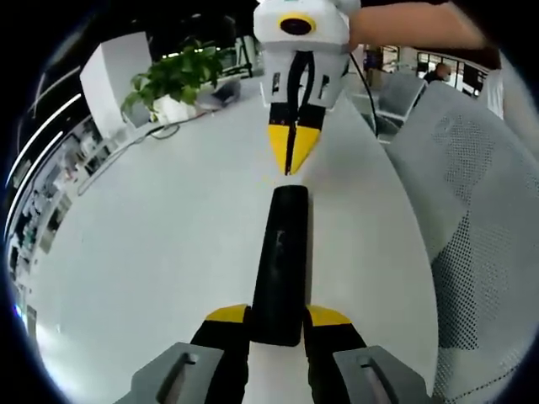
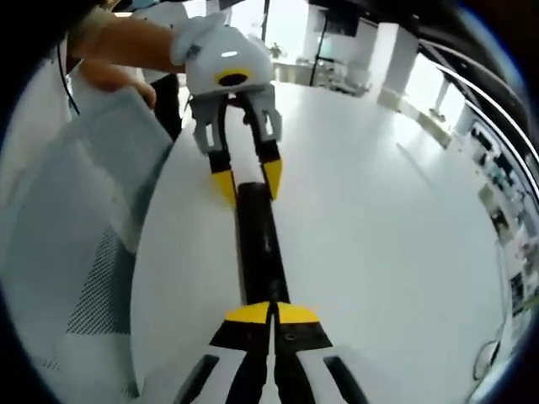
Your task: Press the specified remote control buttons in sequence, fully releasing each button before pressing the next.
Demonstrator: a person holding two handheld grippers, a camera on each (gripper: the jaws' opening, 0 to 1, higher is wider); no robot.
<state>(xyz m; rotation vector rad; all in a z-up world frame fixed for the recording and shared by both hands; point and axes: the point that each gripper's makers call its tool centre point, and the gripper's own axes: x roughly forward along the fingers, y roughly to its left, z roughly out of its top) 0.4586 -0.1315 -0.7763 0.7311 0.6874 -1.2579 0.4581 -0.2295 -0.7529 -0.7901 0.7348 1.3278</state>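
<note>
Now we pinch the black remote control [image 1: 280, 265] at one end with our left gripper [image 1: 279, 317], while our right gripper [image 2: 271, 314], jaws pressed together, touches its other end on the white table [image 1: 168, 252].

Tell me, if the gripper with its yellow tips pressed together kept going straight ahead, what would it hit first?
Most likely the black remote: the right gripper, shut, already sits at its near end. Beyond waits the left gripper, clamping the far end.

White table [image 1: 168, 252], black remote control [image 1: 280, 261] on it.
</note>
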